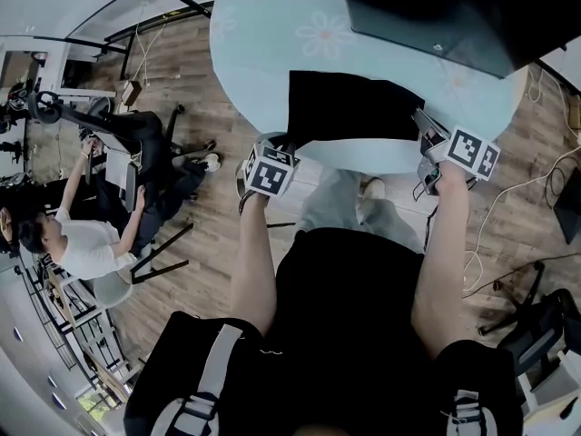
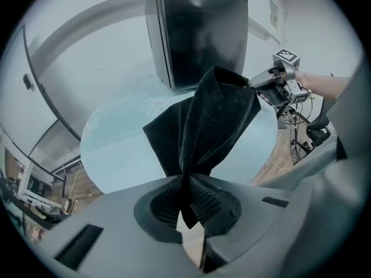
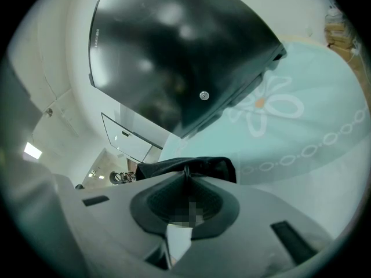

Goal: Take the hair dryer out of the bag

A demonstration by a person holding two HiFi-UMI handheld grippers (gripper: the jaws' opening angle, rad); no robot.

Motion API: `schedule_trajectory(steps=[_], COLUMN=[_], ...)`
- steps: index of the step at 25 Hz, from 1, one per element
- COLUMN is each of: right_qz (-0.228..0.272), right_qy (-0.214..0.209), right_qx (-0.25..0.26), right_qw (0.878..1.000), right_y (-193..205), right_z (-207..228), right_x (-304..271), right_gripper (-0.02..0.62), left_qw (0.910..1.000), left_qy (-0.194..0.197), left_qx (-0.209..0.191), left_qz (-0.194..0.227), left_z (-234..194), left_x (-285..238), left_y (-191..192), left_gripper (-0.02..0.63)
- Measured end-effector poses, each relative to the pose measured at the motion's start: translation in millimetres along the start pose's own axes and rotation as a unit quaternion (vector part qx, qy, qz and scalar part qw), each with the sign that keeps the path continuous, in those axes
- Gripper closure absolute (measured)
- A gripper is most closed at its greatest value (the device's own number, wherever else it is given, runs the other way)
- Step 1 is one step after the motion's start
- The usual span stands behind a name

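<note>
Left tool (image 2: 188,197) and right tool (image 3: 185,185) are pinching the bag (image 1: 349,107); a black box (image 1: 454,16) is standing behind it on the worktop (image 1: 263,25).

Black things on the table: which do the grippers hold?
The limp cloth bag, pinched by left gripper and right gripper; the rigid black box behind it stands untouched.
</note>
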State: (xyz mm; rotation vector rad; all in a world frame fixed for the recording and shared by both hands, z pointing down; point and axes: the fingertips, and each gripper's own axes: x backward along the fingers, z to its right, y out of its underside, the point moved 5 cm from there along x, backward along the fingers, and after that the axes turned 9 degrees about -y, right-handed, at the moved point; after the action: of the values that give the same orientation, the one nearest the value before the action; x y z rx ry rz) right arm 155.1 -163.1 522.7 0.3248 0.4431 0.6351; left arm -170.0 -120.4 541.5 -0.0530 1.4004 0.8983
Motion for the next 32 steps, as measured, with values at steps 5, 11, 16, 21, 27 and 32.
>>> schedule_trajectory(steps=[5,11,16,21,27,32], right_qz=[0.006,0.014,0.018,0.026,0.031,0.039], right_qy=[-0.003,-0.009,-0.012,-0.017,-0.02,-0.025], right_qx=[-0.005,-0.017,-0.024,-0.03,-0.037,-0.056], right_qw=[1.0,1.0,0.999,0.999,0.999,0.997], right_y=[-1.2,-1.4,-0.1,0.4,0.2,1.5], right_z=[1.5,1.2,2.6,2.1,3.0,4.1], right_x=[2.5,5.6,7.2,10.4,14.2,14.8], right_gripper=[0.574,0.575,0.575,0.575,0.577,0.577], left_qw=[0.9998,0.999,0.998,0.997,0.9967,0.9962], left_qy=[-0.019,-0.042,-0.059,-0.074,-0.076,-0.083], left_qx=[0.003,0.011,0.023,0.023,0.03,0.027], left_qz=[0.004,0.002,-0.007,-0.005,-0.003,-0.002], left_z=[-5.1,-9.1,-11.9,-14.1,-14.6,-18.2], left_x=[0.3,2.7,1.1,2.3,2.4,2.0], left_y=[-5.5,-7.5,-6.3,-7.5,-6.3,-6.4], left_gripper=[0.586,0.586,0.586,0.586,0.586,0.586])
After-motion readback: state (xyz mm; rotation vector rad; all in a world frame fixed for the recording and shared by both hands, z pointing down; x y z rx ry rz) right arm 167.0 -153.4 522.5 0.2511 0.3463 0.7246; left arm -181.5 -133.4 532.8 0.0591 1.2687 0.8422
